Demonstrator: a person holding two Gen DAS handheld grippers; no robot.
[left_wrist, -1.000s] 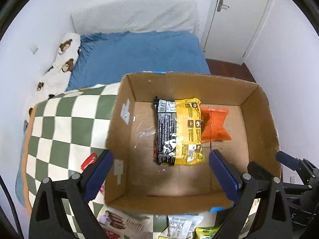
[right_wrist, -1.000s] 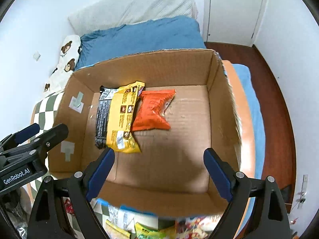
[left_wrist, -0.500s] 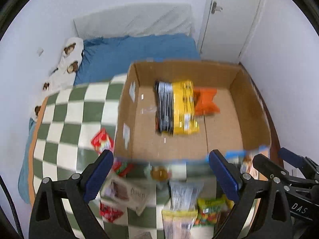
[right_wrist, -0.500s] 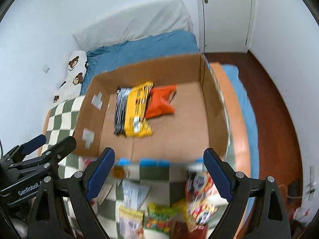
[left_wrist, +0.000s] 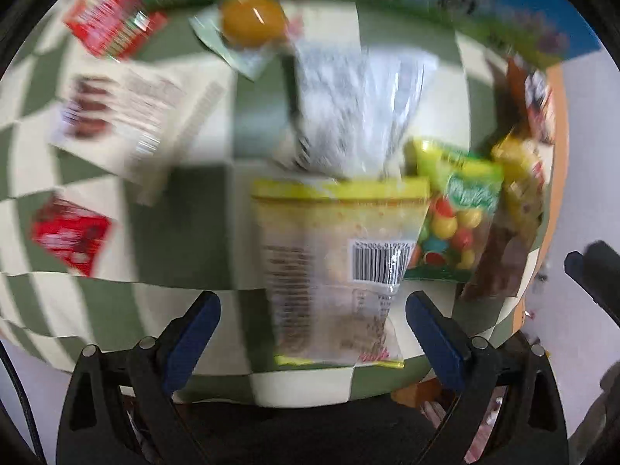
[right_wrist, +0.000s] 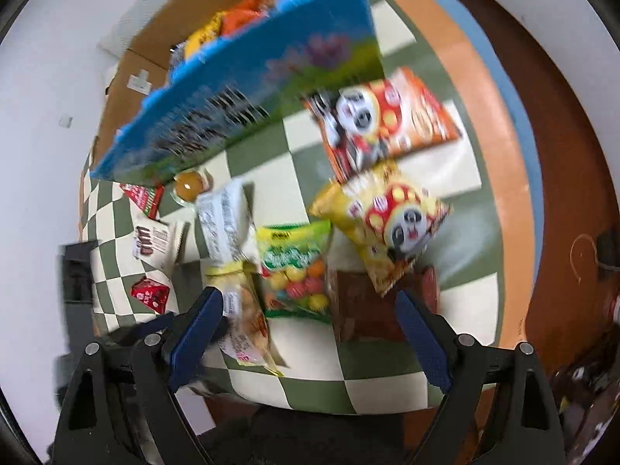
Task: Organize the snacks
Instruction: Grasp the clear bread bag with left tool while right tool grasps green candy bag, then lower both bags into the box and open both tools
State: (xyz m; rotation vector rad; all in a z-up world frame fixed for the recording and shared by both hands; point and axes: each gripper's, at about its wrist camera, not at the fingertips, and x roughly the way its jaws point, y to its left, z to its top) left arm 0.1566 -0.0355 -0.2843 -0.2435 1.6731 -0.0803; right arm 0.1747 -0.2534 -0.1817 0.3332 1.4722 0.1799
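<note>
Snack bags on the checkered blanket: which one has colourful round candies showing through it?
The green candy bag, lying between the clear yellow-edged packet and the yellow panda bag. Only it shows red, yellow and orange balls.

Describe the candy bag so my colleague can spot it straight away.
Start at the cardboard box on the checkered cloth. In the pile of snacks in front of it, the candy bag lies just left of the yellow panda bag. It alone is green-topped, with round multicoloured sweets showing through.
</note>
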